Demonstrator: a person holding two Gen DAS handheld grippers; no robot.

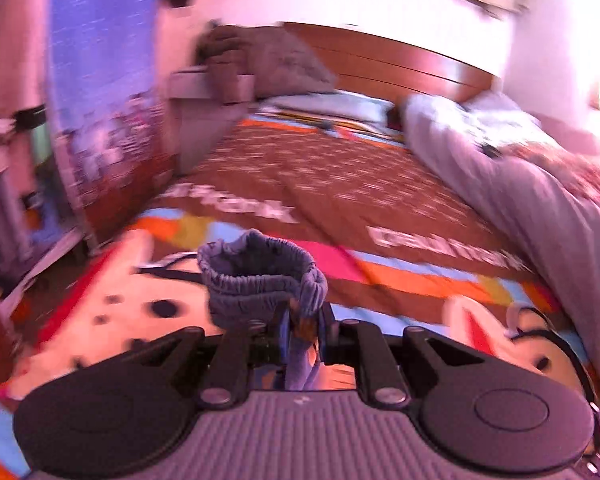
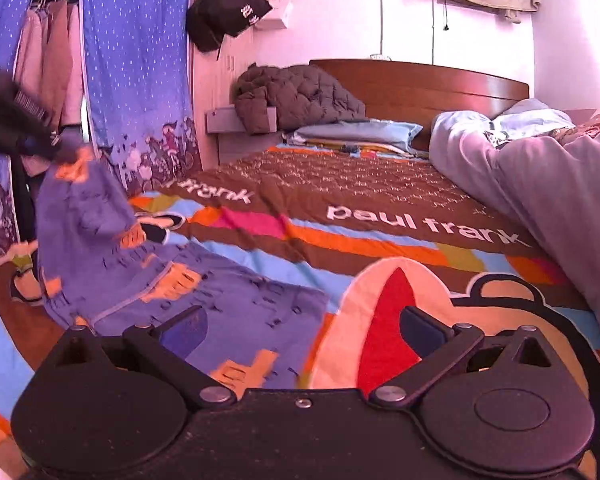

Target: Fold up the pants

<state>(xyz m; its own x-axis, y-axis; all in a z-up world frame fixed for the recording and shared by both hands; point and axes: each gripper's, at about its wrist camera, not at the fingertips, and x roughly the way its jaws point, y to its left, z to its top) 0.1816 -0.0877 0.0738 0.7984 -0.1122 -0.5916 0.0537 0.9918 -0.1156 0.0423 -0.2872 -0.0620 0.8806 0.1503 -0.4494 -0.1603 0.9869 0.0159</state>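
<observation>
Pants point(image 2: 148, 280): blue-violet, small dark dashes, orange patches; gathered waistband point(image 1: 260, 276) plain grey-blue.
Bedspread point(image 2: 340, 216): brown band with white lettering, stripes of orange, pink, light blue, olive; cartoon face in peach, red, black at 5 o'clock.
Curtain point(image 2: 136, 60): blue, white flecks.
Duvet point(image 2: 540, 184): pale grey.
Headboard point(image 2: 420, 84): reddish brown.

The pants point(image 2: 148, 280) lie on the bed point(image 2: 380, 240) near its left edge, their waistband end lifted off it in the left gripper point(image 1: 302, 332). The right gripper point(image 2: 300, 332) hangs above the bed's near part, just right of the pants. A jacket point(image 2: 296, 96) sits at the headboard point(image 2: 420, 84), and a duvet point(image 2: 540, 176) lies along the bed's right edge.
</observation>
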